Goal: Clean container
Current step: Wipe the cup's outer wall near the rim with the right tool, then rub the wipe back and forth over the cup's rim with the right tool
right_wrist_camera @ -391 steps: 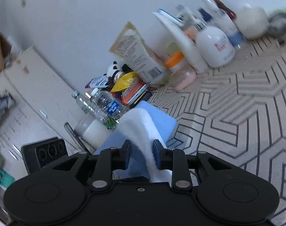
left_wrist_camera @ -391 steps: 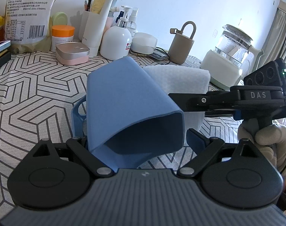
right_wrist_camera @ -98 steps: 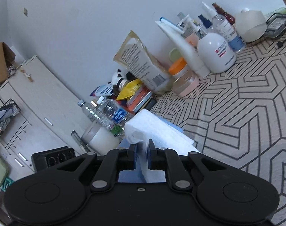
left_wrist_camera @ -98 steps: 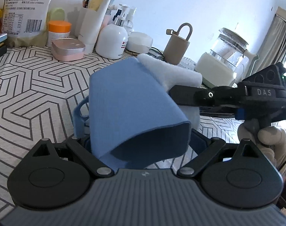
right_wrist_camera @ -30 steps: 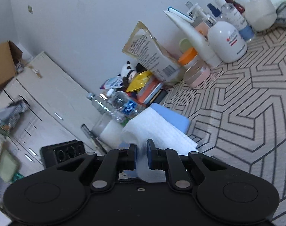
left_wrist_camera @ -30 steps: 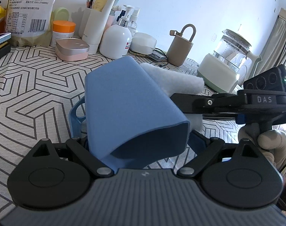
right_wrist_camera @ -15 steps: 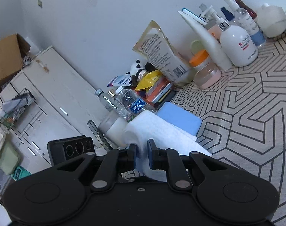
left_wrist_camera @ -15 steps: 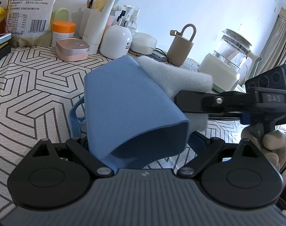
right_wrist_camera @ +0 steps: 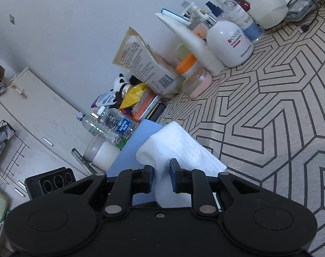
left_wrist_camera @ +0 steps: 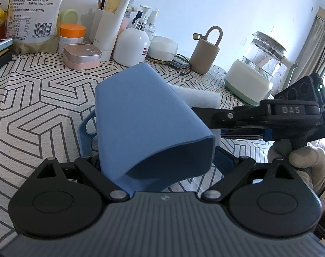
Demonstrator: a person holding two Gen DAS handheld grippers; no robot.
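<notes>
A: Left wrist view, item one?
B: Blue container (left_wrist_camera: 145,115), soft-walled, lying tilted with open mouth toward the camera. Clamped between the left tongs (left_wrist_camera: 156,160), closed on its lower wall; held above the patterned tabletop (left_wrist_camera: 33,98).

A: Item two, same view?
B: White cloth (left_wrist_camera: 196,96), folded, pressed against the container's far right side. Carried by the right tongs (left_wrist_camera: 202,112), entering from the right, gloved hand (left_wrist_camera: 308,162) on the handle. Closure not readable from this angle.

A: Background stock?
B: White pump bottle (left_wrist_camera: 131,47), orange-lidded jar (left_wrist_camera: 72,36), pink tin (left_wrist_camera: 82,55), beige holder with loop (left_wrist_camera: 205,53), glass kettle (left_wrist_camera: 256,68). All well apart from the work.

A: Right wrist view?
B: Right tongs (right_wrist_camera: 161,176) pinched on the white cloth (right_wrist_camera: 175,147), only a narrow gap filled by fabric. Blue container (right_wrist_camera: 134,145) just beyond, touching the cloth. Water bottle (right_wrist_camera: 111,124) and printed bag (right_wrist_camera: 145,64) farther off.

A: Progress?
B: Judged mid-wipe on the outer wall. Interior apparently not yet reached; no dirt or wet marks distinguishable, so cleaned share impossible to tell. Remaining, likely: other faces, rim, inside.
</notes>
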